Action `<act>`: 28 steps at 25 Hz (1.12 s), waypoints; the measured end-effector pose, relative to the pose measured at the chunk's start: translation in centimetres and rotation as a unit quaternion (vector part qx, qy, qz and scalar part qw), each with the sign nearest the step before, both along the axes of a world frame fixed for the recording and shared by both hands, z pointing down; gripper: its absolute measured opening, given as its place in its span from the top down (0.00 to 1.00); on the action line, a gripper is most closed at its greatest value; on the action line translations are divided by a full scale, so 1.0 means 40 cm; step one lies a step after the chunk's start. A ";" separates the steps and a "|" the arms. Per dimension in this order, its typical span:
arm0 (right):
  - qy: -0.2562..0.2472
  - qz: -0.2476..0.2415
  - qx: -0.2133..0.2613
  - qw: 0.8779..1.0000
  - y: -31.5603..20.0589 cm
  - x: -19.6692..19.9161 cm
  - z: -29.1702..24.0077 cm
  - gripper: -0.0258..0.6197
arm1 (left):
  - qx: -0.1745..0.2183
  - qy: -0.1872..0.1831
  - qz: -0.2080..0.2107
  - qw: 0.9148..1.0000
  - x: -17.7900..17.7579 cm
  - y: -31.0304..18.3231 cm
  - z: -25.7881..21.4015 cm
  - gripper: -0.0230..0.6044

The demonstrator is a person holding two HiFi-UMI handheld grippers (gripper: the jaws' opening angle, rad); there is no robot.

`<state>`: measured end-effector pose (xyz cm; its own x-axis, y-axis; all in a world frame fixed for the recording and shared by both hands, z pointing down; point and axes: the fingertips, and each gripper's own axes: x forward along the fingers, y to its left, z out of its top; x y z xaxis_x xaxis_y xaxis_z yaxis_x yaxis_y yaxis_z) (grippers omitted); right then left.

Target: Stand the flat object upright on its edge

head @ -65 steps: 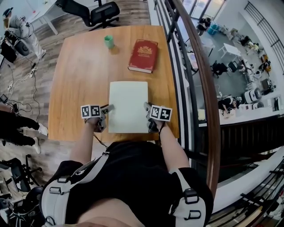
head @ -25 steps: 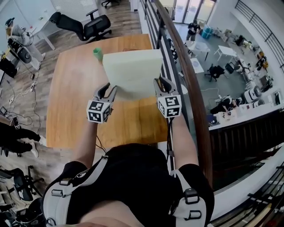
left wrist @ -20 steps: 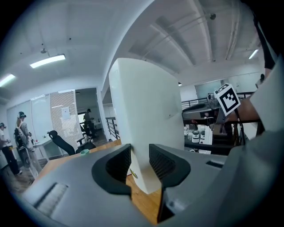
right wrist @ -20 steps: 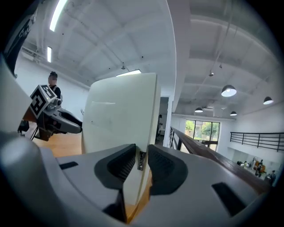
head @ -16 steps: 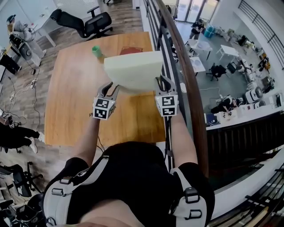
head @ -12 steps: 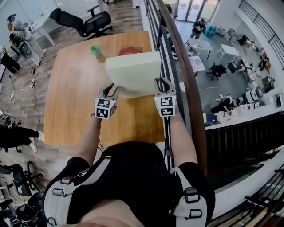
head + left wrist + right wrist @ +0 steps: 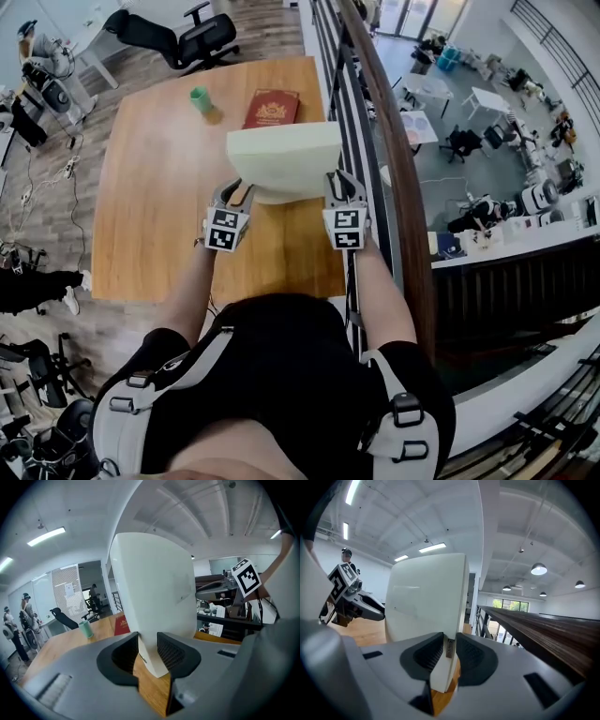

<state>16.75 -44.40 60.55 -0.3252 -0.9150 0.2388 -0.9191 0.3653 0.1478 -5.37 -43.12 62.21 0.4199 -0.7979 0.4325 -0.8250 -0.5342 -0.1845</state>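
Note:
The flat object is a pale cream board (image 7: 284,159). It is held upright above the wooden table (image 7: 150,187), with its broad face toward me. My left gripper (image 7: 234,195) is shut on its lower left corner, and my right gripper (image 7: 339,187) is shut on its lower right corner. In the left gripper view the board (image 7: 154,602) rises between the black pads (image 7: 171,651), with its bottom corner just above the tabletop. In the right gripper view the board's thin edge (image 7: 450,620) is clamped between the pads (image 7: 471,654). The left gripper's jaws have just been closing on the board.
A red book (image 7: 272,108) lies on the far part of the table behind the board. A green cup (image 7: 200,97) stands to its left. A dark handrail (image 7: 394,159) and railing run along the table's right side. Office chairs (image 7: 178,37) stand beyond the far edge.
Both grippers have come down with the board still upright between them. The red book behind the board has come into sight.

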 end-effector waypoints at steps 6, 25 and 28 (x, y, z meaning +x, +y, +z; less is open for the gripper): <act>-0.005 0.000 -0.006 1.000 0.018 -0.011 0.007 0.82 | -0.009 0.000 -0.001 1.000 -0.010 -0.026 0.009 0.77; -0.095 0.036 0.086 0.991 0.091 -0.001 -0.241 0.82 | 0.084 0.103 -0.059 0.989 -0.117 0.029 -0.231 0.81; -0.112 0.039 0.118 0.986 0.124 -0.012 -0.325 0.84 | 0.135 0.113 -0.082 0.981 -0.150 0.062 -0.330 0.92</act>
